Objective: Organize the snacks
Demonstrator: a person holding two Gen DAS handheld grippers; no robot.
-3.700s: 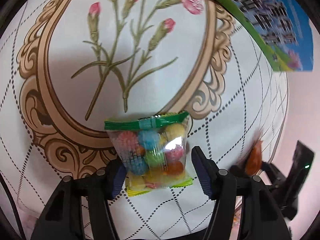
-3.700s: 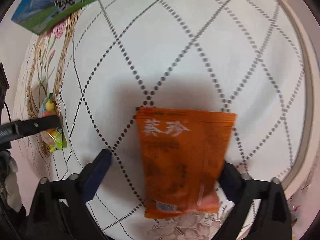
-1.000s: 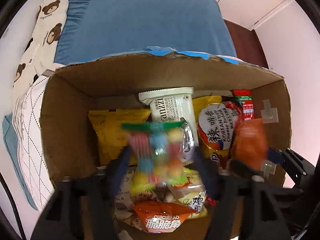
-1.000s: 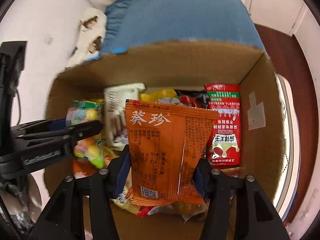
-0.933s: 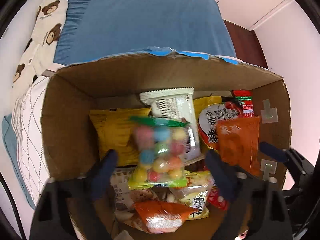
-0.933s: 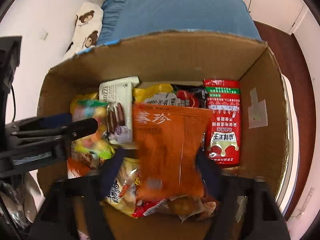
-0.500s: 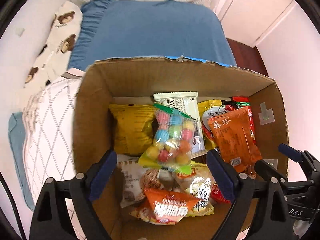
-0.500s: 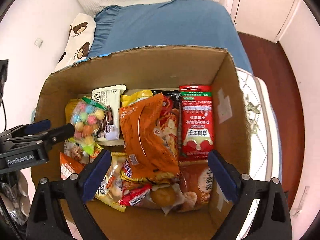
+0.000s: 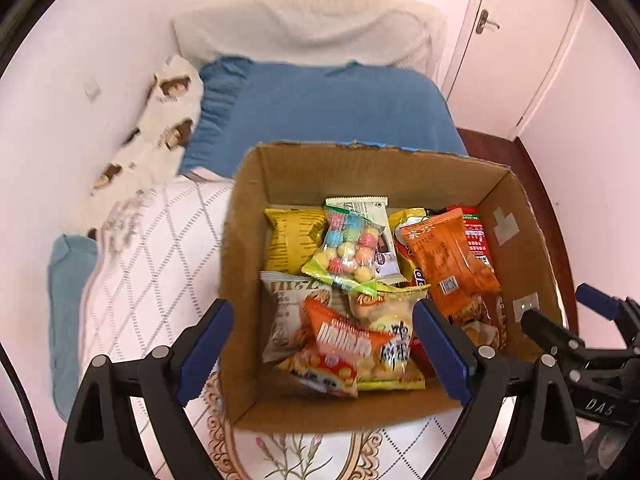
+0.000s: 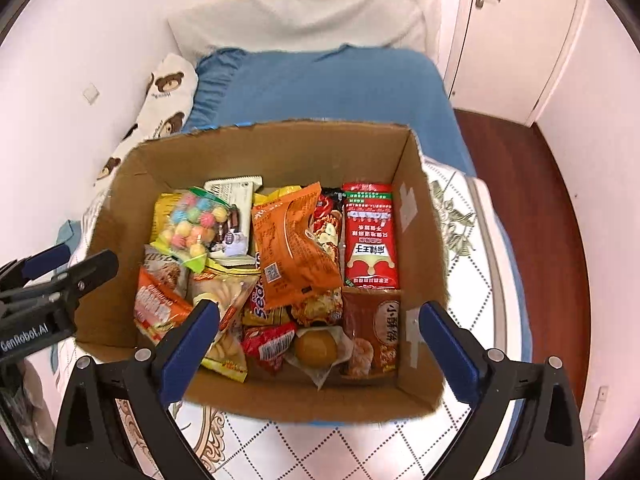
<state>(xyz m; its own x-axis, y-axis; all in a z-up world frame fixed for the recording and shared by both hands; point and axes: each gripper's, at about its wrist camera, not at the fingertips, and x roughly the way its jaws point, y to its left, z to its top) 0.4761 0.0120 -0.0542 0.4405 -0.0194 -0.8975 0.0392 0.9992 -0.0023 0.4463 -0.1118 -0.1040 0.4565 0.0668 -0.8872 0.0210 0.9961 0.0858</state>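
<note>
Both drops look done: the left claw (image 9: 320,344) and right claw (image 10: 318,334) gape empty above the cardboard box (image 10: 280,152), the right's jaws just widened. Candy bag (image 9: 348,250) and orange packet (image 10: 296,248) lie inside, beyond the tips. Next, fetch another snack.

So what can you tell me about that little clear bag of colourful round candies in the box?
The candy bag is a small clear plastic pouch with a green sealed top and yellow-green bottom edge, full of pastel balls. It lies tilted on top of the other snacks in the cardboard box, resting on a yellow packet and a white wrapper. No gripper touches it.
</note>
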